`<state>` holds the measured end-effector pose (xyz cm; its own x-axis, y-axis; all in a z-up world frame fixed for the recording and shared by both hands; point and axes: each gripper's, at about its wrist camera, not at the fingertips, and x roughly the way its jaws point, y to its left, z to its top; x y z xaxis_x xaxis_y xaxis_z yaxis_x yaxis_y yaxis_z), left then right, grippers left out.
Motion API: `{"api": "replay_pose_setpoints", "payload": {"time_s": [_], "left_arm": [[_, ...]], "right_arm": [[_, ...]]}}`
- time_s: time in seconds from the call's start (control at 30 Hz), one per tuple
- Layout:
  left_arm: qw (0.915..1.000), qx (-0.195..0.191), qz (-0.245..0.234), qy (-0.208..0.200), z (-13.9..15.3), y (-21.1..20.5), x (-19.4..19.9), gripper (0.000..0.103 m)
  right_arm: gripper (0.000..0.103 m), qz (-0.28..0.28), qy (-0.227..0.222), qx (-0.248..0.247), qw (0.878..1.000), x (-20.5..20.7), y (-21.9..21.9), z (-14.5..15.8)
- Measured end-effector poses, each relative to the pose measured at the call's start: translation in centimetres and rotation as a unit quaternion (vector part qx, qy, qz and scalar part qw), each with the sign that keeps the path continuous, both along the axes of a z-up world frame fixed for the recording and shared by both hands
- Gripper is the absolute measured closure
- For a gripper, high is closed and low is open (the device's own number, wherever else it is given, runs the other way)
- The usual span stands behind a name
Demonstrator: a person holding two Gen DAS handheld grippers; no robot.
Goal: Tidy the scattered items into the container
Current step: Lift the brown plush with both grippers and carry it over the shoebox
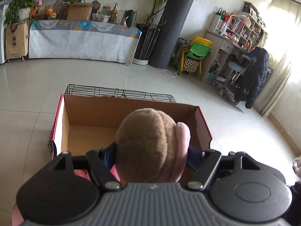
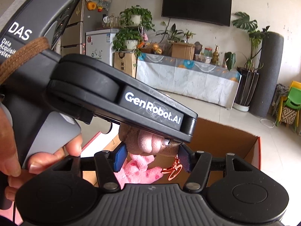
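A brown plush toy [image 1: 148,143] with a pink ear sits between the blue pads of my left gripper [image 1: 150,154], which is shut on its head. It hangs over the near edge of an open cardboard box [image 1: 97,111] with red outer walls. In the right wrist view the same plush toy [image 2: 150,141] shows a pink snout and a pink spotted body. My right gripper [image 2: 151,157] is shut on it, with its pads against the brown fur. The left gripper's body [image 2: 120,98] crosses just above. A small copper bicycle charm [image 2: 175,169] dangles over the box [image 2: 235,141].
A black wire rack [image 1: 120,92] lies on the tiled floor behind the box. A cloth-covered table [image 1: 82,39] with plants stands at the far wall, beside a dark rolled mat [image 1: 173,30], coloured chairs [image 1: 199,50] and a cluttered desk. A hand [image 2: 37,162] holds the left gripper's handle.
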<state>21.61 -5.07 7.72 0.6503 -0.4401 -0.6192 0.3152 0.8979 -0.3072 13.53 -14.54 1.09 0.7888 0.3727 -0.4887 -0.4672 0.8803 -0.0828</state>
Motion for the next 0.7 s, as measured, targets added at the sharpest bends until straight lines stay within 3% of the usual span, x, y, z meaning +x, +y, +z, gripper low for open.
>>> {"api": "replay_pose_setpoints", "payload": {"time_s": [0.37, 0.7], "left_arm": [[0.9985, -0.005, 0.002, 0.054, -4.7, 1.3, 3.5, 0.03], [0.9924, -0.034, 0.026, 0.115, -8.5, 2.7, 5.6, 0.028]], "right_arm": [[0.043, -0.009, 0.05, -0.003, 0.999, 2.0, 0.0, -3.2], [0.043, -0.019, 0.095, -0.016, 0.995, 3.0, 0.0, -5.7]]}}
